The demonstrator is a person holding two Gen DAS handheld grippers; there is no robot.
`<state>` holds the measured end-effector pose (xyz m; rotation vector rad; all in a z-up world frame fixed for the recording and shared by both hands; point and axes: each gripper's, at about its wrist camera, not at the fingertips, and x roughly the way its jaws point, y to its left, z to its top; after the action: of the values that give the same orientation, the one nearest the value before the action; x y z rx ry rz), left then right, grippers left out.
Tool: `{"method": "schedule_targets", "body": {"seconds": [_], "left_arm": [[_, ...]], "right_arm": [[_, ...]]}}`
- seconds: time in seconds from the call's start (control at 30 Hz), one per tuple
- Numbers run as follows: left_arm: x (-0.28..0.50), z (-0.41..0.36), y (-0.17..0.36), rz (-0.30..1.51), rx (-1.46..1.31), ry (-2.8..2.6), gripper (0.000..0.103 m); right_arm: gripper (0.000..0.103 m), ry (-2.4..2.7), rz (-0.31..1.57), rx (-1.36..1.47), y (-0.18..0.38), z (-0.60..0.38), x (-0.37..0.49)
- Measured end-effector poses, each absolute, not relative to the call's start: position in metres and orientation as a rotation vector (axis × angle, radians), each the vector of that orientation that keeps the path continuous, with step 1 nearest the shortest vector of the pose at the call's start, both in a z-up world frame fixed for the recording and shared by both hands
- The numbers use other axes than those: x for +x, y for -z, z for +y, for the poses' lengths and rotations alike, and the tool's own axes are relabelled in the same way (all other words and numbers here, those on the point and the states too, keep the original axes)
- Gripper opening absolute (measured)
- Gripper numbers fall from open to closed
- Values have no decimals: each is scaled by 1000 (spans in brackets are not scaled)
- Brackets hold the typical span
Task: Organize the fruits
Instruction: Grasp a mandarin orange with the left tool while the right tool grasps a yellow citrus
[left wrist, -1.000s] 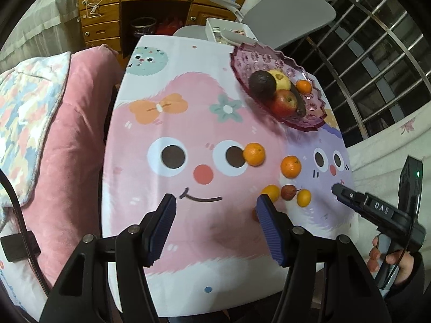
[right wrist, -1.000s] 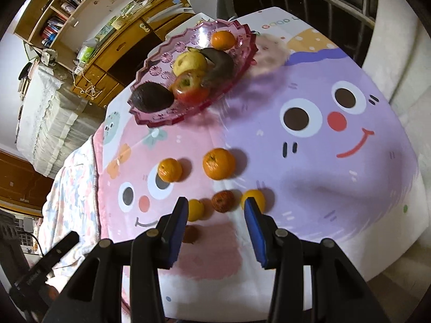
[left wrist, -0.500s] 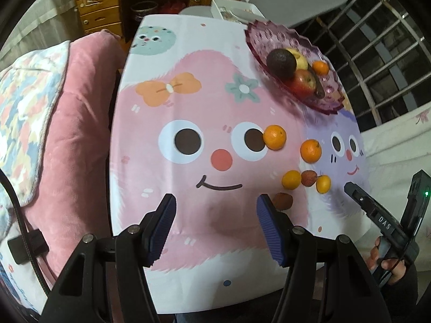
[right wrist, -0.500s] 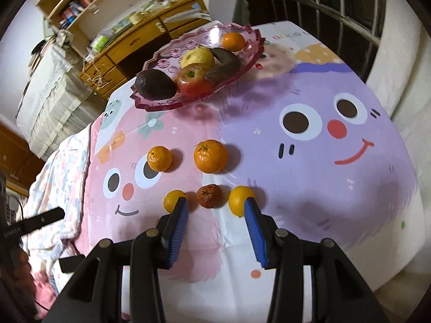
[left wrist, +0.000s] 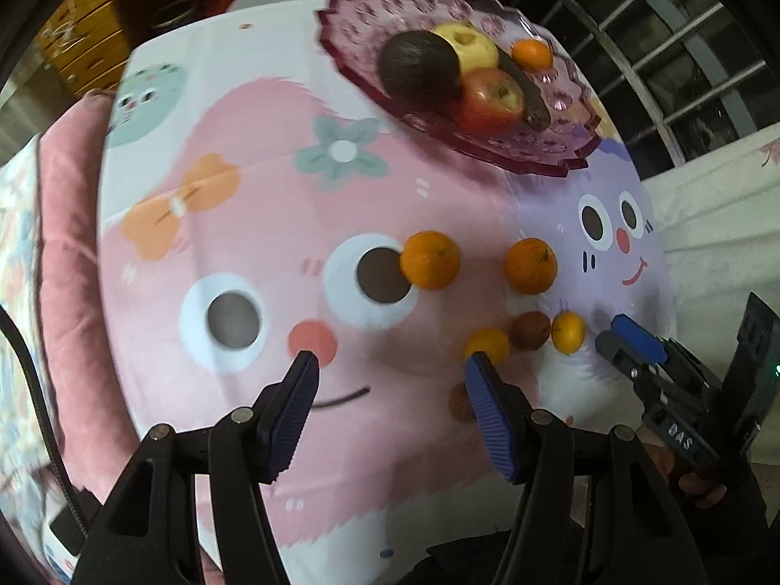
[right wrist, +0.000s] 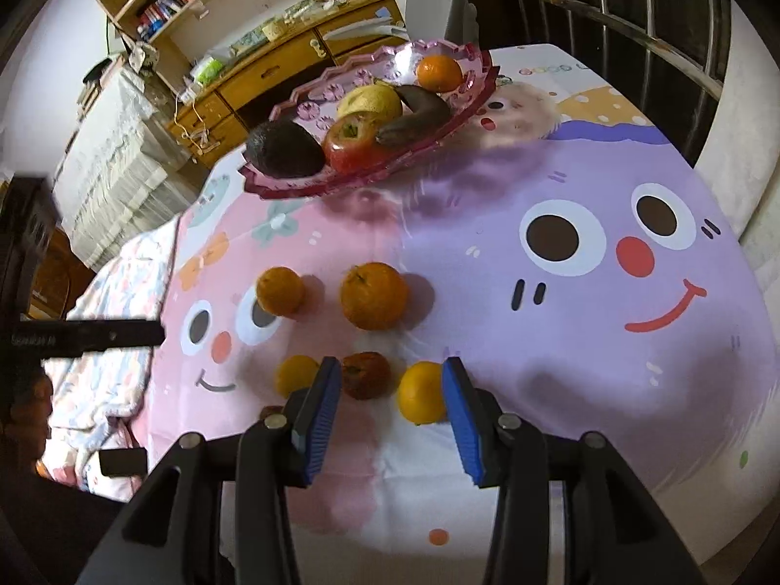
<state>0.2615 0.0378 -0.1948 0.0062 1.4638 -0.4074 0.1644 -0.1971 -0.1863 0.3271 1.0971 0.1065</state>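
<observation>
Right wrist view: right tongs (right wrist: 390,392) apart and empty, small yellow-orange fruit (right wrist: 422,399) low in frame centre, touching the right pad's inner face, nearer than left tongs (left wrist: 390,382), also apart.

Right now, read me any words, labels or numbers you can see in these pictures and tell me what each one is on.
"DAS": white letters on the black body of the right gripper, left wrist view.
Coloured letters on the tablecloth near the far edge: too small to read.
White marking on the black bar of the left gripper, right wrist view: too blurred to read.
Book spines on the shelf: too small to read.
</observation>
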Motion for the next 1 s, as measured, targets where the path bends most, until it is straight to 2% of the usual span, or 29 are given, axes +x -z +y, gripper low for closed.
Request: {"method": "schedule_targets", "body": {"seconds": [0.3,0.7,0.77,0.8,0.87,0.93,1.0], "left_arm": [[289,-3,235,1508,79,420,61],[304,-20,267,1537,92,404,61],[306,-19,268,1532,92,397,56],[306,-18,268,1524,83,393,50],[307,-19,270,1519,73,389,49],[307,-17,269,1506,59,393,42],[309,-14,268,1499,43,396,40]], "right_arm": [[43,-128,1180,293,206,-200,168],[43,-198,1242,261,221,-191,174],[43,-196,1243,237,221,-188,176],[43,-196,1244,225,220,-187,177],[42,-191,1246,214,221,-188,179],[40,-178,1255,199,223,-189,181],[37,-169,1266,180,224,-189,183]]}}
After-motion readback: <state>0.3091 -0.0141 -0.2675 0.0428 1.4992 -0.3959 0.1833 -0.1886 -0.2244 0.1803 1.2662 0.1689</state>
